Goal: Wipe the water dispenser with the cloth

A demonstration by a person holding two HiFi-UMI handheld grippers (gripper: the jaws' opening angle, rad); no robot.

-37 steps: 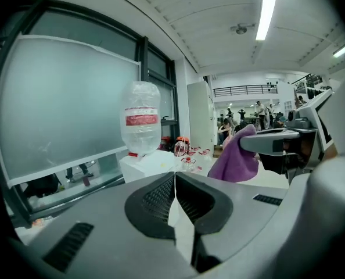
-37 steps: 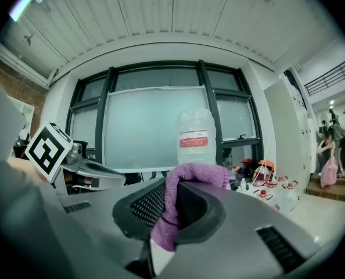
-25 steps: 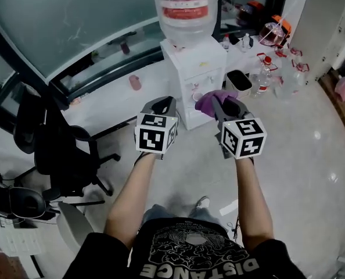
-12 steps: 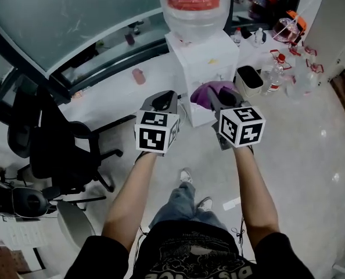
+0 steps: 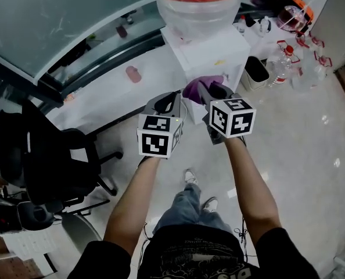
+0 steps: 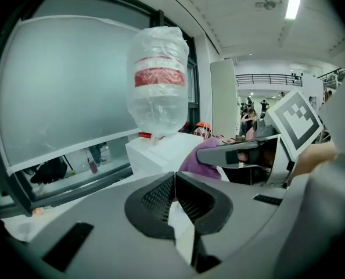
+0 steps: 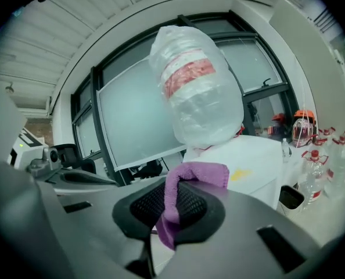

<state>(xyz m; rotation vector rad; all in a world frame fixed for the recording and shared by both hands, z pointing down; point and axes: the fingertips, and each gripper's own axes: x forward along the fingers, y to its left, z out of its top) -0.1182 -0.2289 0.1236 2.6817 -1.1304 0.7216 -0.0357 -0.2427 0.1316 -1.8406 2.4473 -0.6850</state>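
Stepped closer over the last second: water dispenser (image 5: 212,46) now just ahead, cloth (image 5: 196,88) pinched in my right gripper (image 5: 206,92) jaws near its top edge, left gripper (image 5: 173,102) jaws together, empty; wiping likely next.

Open air lies between the right gripper (image 5: 206,92), clamped on a purple cloth (image 5: 193,90), and the white box-shaped water dispenser (image 5: 210,48) ahead. A clear upturned plastic bottle (image 5: 197,4) occupies much of the dispenser's top. A black waste bin (image 5: 257,72) crowds its right side, and a white ledge (image 5: 103,92) crowds its left. Glossy floor (image 5: 300,150) lies open on the right.
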